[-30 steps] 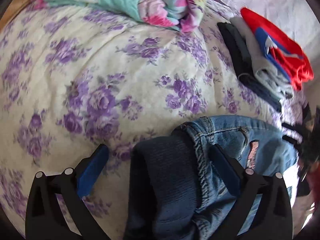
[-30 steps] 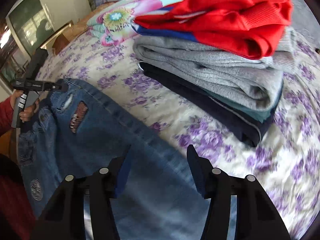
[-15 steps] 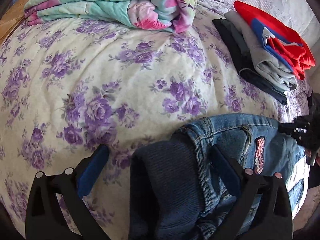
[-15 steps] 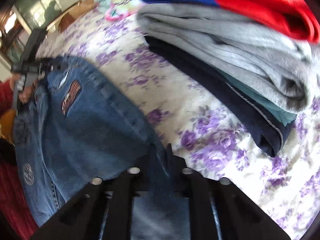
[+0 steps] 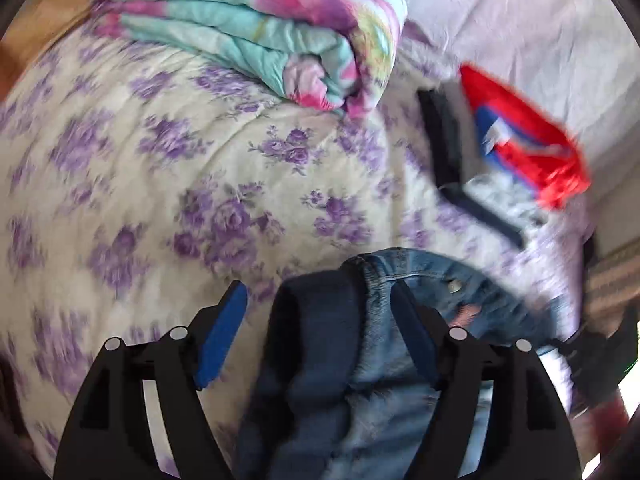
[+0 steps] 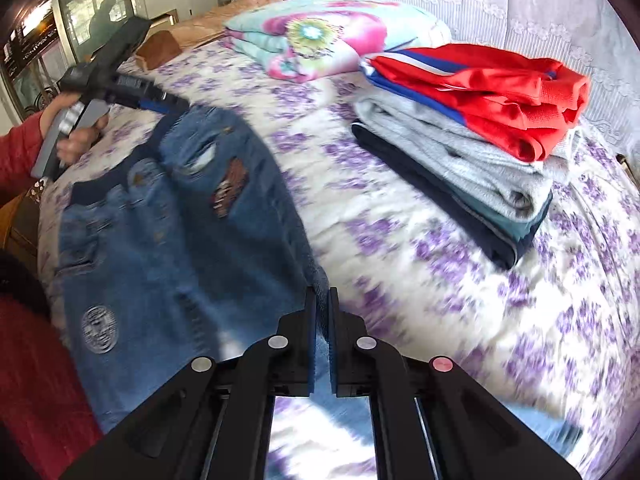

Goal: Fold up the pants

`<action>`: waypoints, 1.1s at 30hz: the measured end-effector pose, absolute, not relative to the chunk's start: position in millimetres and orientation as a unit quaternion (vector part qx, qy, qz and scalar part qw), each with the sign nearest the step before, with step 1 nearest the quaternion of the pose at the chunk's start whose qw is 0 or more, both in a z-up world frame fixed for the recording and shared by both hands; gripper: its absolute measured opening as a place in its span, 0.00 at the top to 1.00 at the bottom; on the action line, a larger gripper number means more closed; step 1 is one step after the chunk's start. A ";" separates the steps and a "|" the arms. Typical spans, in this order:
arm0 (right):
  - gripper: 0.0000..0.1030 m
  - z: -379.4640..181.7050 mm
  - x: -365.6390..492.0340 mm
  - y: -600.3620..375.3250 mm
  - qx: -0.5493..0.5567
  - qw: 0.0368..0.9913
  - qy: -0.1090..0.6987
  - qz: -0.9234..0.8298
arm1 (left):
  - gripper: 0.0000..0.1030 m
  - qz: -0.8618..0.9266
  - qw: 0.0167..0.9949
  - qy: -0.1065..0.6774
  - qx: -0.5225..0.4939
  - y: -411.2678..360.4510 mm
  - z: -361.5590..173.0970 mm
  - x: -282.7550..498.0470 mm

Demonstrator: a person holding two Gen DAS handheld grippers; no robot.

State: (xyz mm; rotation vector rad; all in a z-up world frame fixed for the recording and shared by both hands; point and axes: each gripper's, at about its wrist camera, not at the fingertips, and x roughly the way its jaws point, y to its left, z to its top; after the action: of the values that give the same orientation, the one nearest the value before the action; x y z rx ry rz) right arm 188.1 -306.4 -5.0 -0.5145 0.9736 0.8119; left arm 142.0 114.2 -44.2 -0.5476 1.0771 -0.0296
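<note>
Blue jeans (image 6: 180,240) with patches lie spread on the flowered bedspread (image 6: 440,300). My right gripper (image 6: 322,314) is shut on their near side edge, and a thin fold of denim shows between the pads. In the left wrist view the dark-lined waistband (image 5: 320,320) bunches between the jaws of my left gripper (image 5: 320,322). Those jaws are closing: the right pad lies against the denim, while the left pad (image 5: 222,336) stands a little apart from it. The right wrist view shows the left gripper (image 6: 160,100) at the waistband's far end, held by a hand (image 6: 76,136).
A stack of folded clothes (image 6: 460,128) with a red top lies at the right, seen also as the stack (image 5: 520,152). A folded floral quilt (image 6: 320,36) sits at the bed's head. A red sleeve (image 6: 16,152) and a glass-fronted cabinet (image 6: 80,20) are at left.
My right gripper went from open over the jeans to shut on their edge and swung sideways. The left jaws narrowed around the waistband and rose slightly, lifting the denim.
</note>
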 end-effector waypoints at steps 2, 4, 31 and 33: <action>0.95 -3.1 173.3 -309.5 -0.226 0.779 0.450 0.373 | 0.16 -0.028 0.810 0.501 -0.305 117.6 -32.5 132.9; 0.95 -3.6 159.2 -311.5 -0.215 0.783 0.452 0.369 | 0.16 -0.037 0.798 0.508 -0.321 112.5 -27.8 132.5; 0.95 -12.4 55.1 -341.6 -0.160 0.808 0.456 0.336 | 0.78 0.004 0.694 0.531 -0.486 80.3 -40.4 55.3; 0.95 1.1 48.7 -345.1 -0.161 0.811 0.447 0.340 | 0.78 -0.023 0.721 0.524 -0.453 78.2 -26.3 43.6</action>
State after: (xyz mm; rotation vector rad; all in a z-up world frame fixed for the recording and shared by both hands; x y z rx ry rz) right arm 48.7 -345.1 1.1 -0.3445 0.9551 0.7261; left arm 43.6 78.2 -26.3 -1.0000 1.1584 -0.0506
